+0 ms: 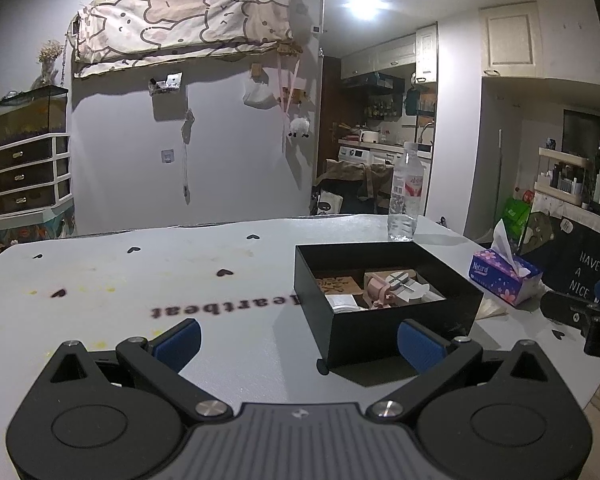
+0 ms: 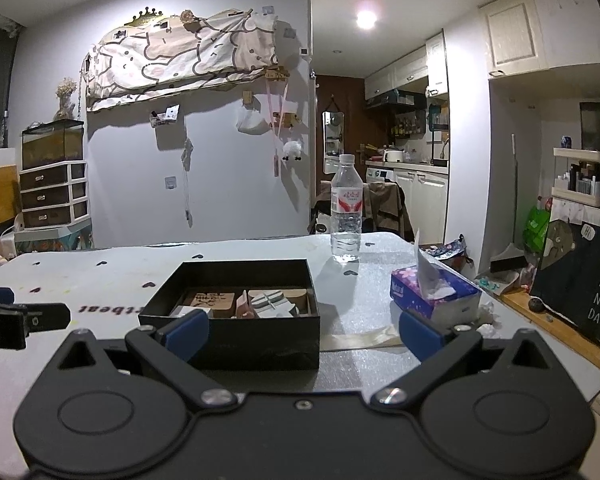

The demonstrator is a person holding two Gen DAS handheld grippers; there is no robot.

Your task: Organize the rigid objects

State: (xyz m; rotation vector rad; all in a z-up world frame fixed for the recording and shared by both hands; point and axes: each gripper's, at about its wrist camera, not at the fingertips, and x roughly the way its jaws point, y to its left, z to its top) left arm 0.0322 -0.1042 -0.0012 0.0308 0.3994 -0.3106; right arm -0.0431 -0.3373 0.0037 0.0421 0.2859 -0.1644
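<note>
Both grippers spread wide, nothing held, hovering at the near table edge.
Left gripper (image 1: 298, 342) and right gripper (image 2: 303, 332) face the black box (image 2: 236, 334), mid-table, holding wooden blocks (image 2: 214, 302) and small items; tissue box (image 2: 434, 296) right, water bottle (image 2: 346, 210) far behind.

left wrist: low, left of black box (image 1: 384, 300) | right wrist: behind it (both share it)

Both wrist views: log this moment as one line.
left gripper: open, empty | right gripper: open, empty | box: on table, items inside | bottle: upright behind box | tissues: right of box
</note>
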